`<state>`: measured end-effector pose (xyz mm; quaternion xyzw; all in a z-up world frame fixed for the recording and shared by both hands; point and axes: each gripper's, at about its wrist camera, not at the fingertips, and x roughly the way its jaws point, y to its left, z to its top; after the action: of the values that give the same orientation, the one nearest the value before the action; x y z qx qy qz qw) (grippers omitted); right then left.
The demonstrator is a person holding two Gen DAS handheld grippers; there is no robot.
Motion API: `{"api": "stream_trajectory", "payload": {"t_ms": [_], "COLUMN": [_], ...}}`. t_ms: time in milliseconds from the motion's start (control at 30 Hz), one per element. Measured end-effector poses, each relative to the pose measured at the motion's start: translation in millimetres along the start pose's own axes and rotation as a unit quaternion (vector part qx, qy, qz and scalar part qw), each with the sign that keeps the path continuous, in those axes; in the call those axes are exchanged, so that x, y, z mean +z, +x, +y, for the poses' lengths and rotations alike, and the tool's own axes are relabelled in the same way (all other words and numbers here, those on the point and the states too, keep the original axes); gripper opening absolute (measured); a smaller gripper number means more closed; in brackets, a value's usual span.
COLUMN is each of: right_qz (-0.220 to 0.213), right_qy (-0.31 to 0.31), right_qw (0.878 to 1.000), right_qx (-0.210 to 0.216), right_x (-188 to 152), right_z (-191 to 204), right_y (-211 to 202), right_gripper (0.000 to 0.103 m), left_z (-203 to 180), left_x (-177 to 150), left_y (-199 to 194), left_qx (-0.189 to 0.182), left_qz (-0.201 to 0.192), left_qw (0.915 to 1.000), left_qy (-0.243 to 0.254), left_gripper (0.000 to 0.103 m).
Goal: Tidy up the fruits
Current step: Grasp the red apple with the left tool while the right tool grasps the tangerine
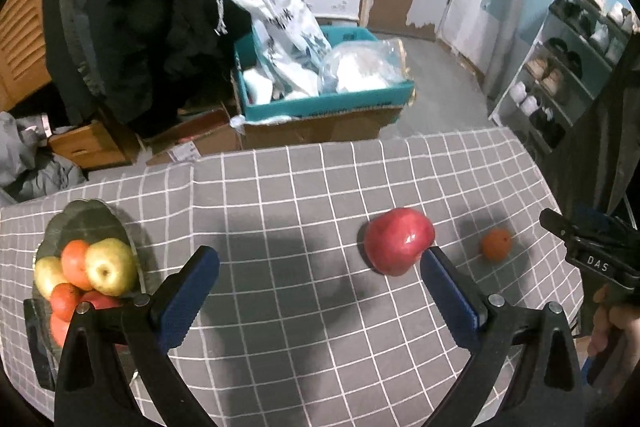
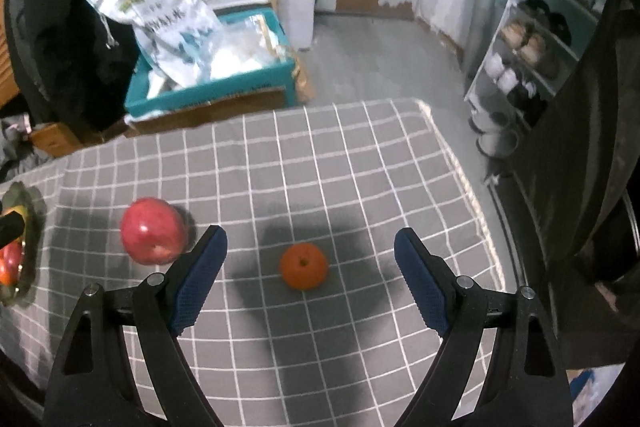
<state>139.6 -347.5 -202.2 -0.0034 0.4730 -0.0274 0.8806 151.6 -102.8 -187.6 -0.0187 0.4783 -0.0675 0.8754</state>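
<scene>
A small orange (image 2: 304, 265) sits on a grey checked tablecloth (image 2: 320, 155), and everything here is placed from that orange. It lies straight ahead of the right gripper (image 2: 310, 247), between the gripper's two blue-padded fingers (image 2: 200, 279), which are spread wide and touch nothing. The orange is round, with no long axis to line up on; its stem dimple faces up.

To the orange's left, near but apart, rests a large red apple (image 2: 153, 231). In the left wrist view this apple (image 1: 398, 241) sits just beyond the right-hand finger of the left gripper (image 1: 320, 267), off that gripper's centre line. The left gripper is also spread wide and empty.

Far to the left of the orange, well apart, stands a dish (image 1: 86, 215) already piled with yellow apples and oranges.

By my judgement the right gripper is nearer the orange and better lined up to close on it, while the apple suits the left one.
</scene>
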Motion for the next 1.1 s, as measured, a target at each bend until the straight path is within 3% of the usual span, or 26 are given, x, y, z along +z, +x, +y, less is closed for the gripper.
{"api": "stream_trajectory", "payload": {"t_ms": [333, 533, 833, 900, 1100], "right_qz": [0.069, 0.104, 0.111, 0.108, 0.106], "right_qy": [0.005, 0.011, 0.013, 0.006, -0.007], "right_qw": [0.998, 0.994, 0.994, 0.994, 0.994], "right_qx": [0.003, 0.006, 0.019, 0.027, 0.020], "right_x": [-15.4, -28.3, -32.0, -31.6, -31.2], "right_z": [-2.4, -4.7, -7.9, -5.0, 2.6], "right_y": [61.4, 90.4, 105.7, 104.2, 101.7], "right_gripper": [0.086, 0.080, 0.063, 0.046, 0.043], "left_z": [-18.1, -23.4, -41.3, -45.6, -51.2], "left_x": [-6.4, -7.0, -6.7, -6.7, -8.2], "left_y": [45.7, 65.6, 91.3, 97.6, 116.2], "left_qx": [0.000, -0.010, -0.028, -0.033, -0.050], "left_qz": [0.038, 0.050, 0.065, 0.070, 0.085], "left_qw": [0.9990, 0.9984, 0.9965, 0.9958, 0.9940], "left_qy": [0.023, 0.026, 0.045, 0.050, 0.046], "left_gripper": [0.102, 0.102, 0.102, 0.102, 0.102]}}
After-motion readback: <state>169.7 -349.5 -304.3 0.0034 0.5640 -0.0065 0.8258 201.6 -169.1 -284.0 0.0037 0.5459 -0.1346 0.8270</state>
